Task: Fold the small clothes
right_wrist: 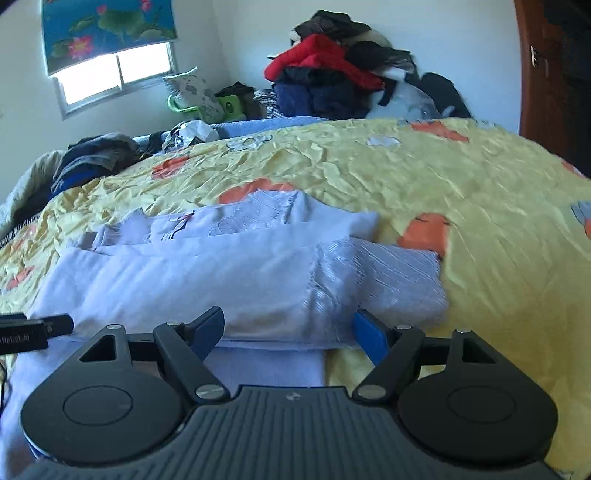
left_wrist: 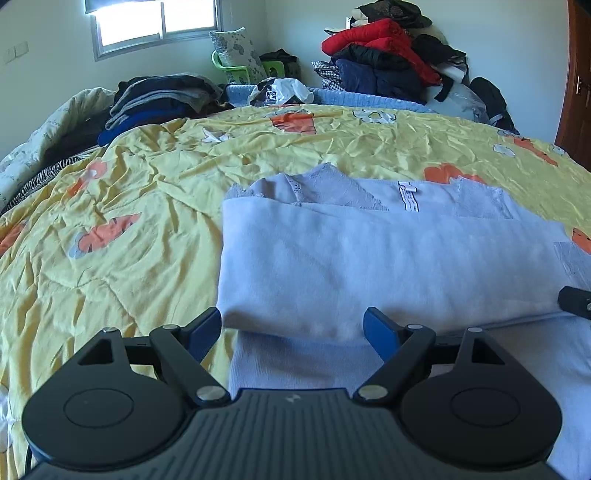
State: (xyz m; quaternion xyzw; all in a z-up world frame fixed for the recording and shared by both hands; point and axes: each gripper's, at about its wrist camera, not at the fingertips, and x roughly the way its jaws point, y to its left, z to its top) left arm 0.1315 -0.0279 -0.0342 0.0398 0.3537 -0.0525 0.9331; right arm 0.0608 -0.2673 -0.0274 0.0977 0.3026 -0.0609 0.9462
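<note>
A pale lilac garment (left_wrist: 369,258) lies on the yellow bed cover (left_wrist: 129,184), its near part folded back over itself, with a white label and lace trim at the far edge. My left gripper (left_wrist: 291,326) is open above the fold's near left corner, and the cloth lies between its blue pads (left_wrist: 376,328) without being pinched. In the right wrist view the same garment (right_wrist: 221,273) has a ribbed cuff or hem (right_wrist: 388,280) at its right end. My right gripper (right_wrist: 290,330) is open over the fold's near right edge. Each gripper's tip shows at the edge of the other's view.
A stack of dark folded clothes (left_wrist: 162,99) sits at the bed's far left. A big heap of red and dark jackets (left_wrist: 388,62) is piled against the far wall. A window (left_wrist: 155,22) and a green chair with a pillow (left_wrist: 236,55) stand behind the bed. A wooden door (left_wrist: 576,92) is at right.
</note>
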